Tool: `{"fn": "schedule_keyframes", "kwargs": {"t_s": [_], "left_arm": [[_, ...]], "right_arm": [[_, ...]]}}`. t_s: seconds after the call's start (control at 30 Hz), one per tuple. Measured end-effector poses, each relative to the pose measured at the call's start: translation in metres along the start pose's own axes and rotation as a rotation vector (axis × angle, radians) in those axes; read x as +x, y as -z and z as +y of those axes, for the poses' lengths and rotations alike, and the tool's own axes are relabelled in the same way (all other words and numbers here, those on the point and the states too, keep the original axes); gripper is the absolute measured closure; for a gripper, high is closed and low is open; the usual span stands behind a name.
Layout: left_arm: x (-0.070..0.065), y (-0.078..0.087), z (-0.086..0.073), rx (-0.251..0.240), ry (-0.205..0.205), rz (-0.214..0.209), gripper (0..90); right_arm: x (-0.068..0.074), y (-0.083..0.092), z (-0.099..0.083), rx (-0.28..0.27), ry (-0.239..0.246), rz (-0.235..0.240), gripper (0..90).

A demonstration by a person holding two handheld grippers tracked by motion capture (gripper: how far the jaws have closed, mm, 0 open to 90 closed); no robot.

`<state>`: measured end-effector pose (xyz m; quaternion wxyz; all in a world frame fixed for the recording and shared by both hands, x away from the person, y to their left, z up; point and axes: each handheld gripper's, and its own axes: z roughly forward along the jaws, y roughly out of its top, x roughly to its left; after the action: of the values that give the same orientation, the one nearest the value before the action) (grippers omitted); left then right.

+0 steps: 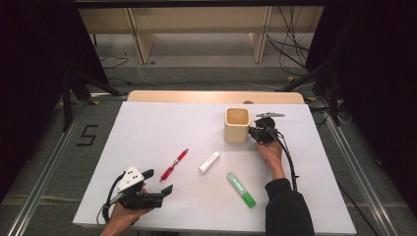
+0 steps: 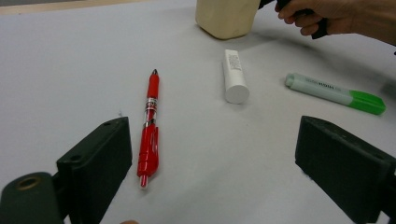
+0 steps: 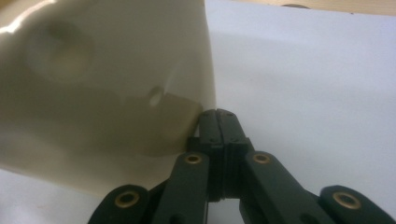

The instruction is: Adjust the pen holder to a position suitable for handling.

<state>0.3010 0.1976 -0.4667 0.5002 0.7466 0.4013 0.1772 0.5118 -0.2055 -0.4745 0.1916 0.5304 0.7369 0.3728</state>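
Cup at far right of table, beige, judged light, rigid, slick-walled; best gripped across rim. Right gripper shut empty, tips touching cup wall. Left gripper wide, near red pen.

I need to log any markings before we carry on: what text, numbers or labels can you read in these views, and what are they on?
"5": black figure marked on the grey floor left of the table.
Green highlighter: dark print along its pale barrel, too blurred to read.
White tube: small printed label near its far end, too small to read.
Red pen and beige cup: no lettering that I can make out.
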Motion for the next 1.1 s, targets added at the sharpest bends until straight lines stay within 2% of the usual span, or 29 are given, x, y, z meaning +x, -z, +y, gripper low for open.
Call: {"fn": "schedule_keyframes", "kwargs": {"t_s": [0.27, 0.67, 1.1], "left_arm": [[0.000, 0.001, 0.000, -0.003, 0.001, -0.001, 10.3], [-0.001, 0.001, 0.000, -0.004, 0.000, -0.004, 10.3], [-0.001, 0.001, 0.000, -0.004, 0.001, -0.006, 10.3]], "right_arm": [[0.019, -0.011, 0.006, 0.013, 0.015, 0.020, 90.0], [0.040, -0.023, 0.012, 0.025, 0.033, 0.032, 90.0], [0.052, -0.030, 0.017, 0.037, 0.047, 0.037, 90.0]]}}
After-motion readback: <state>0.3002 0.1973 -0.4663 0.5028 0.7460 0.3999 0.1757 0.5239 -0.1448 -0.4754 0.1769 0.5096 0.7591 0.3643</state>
